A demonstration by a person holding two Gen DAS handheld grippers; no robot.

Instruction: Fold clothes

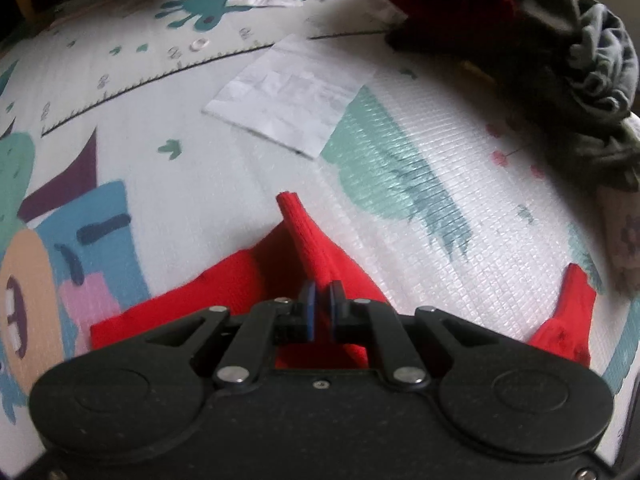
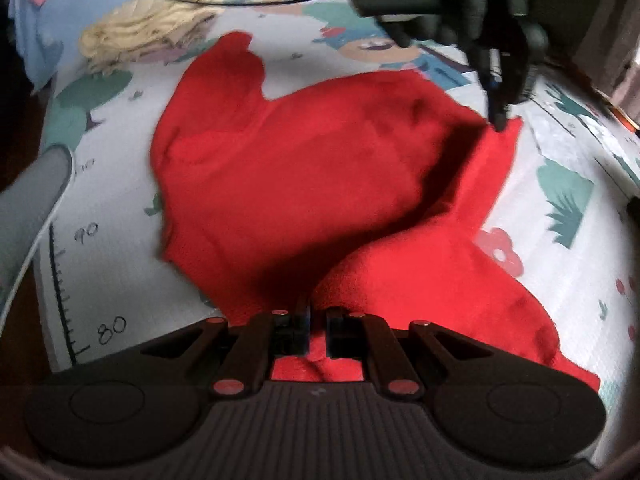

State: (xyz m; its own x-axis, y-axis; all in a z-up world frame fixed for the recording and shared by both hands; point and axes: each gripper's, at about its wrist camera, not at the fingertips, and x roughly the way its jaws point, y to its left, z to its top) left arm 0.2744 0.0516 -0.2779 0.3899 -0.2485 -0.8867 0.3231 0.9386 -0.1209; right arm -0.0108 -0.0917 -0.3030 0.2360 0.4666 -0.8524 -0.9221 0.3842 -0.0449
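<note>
A red knit garment (image 2: pixel 304 168) lies spread on the printed play mat (image 2: pixel 120 240), one side lifted into a fold. My right gripper (image 2: pixel 317 320) is at its near edge, shut on the red fabric. In the right wrist view my left gripper (image 2: pixel 500 118) shows at the upper right, pinching a far corner of the garment and held by a dark-gloved hand (image 2: pixel 460 4). In the left wrist view my left gripper (image 1: pixel 322 300) is shut on a raised ridge of the red garment (image 1: pixel 308 240). Another red part (image 1: pixel 568 316) lies to the right.
A white paper sheet (image 1: pixel 284 96) lies on the play mat (image 1: pixel 200 184) ahead. A pile of dark, grey and red clothes (image 1: pixel 560 60) sits at the upper right. A pale yellow cloth (image 2: pixel 148 36), a blue cloth (image 2: pixel 32 20) and a black cable (image 2: pixel 248 0) lie beyond the garment.
</note>
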